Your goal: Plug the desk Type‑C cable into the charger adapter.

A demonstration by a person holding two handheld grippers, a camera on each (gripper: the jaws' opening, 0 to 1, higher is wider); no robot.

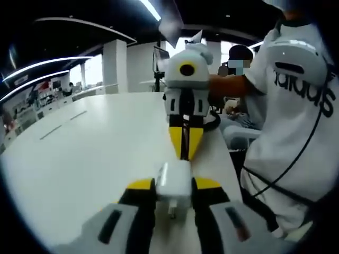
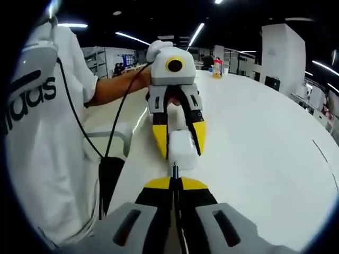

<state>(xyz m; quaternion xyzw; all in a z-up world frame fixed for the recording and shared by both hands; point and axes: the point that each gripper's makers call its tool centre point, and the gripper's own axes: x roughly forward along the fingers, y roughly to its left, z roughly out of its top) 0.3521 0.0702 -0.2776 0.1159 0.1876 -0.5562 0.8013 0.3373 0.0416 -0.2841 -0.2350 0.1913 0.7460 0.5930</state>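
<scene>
Left gripper view has us pinching the white charger adapter (image 1: pixel 174 184) in the left tongs (image 1: pixel 174 191), held above the white counter (image 1: pixel 90 153) so one face points at the right tongs (image 1: pixel 185 145). Those, in the right gripper view (image 2: pixel 175 182), press together on the thin dark Type-C cable (image 2: pixel 175 170), its tip right at the adapter, lined up for insertion; we judge it not yet seated.

- cable (image 2: pixel 175 170): a thin dark sliver between closed jaws, plug end too small to tell
- charger adapter (image 1: pixel 173 181): sides covered by jaws, port face unseen
- far shelving (image 1: pixel 39 92): blurred
</scene>
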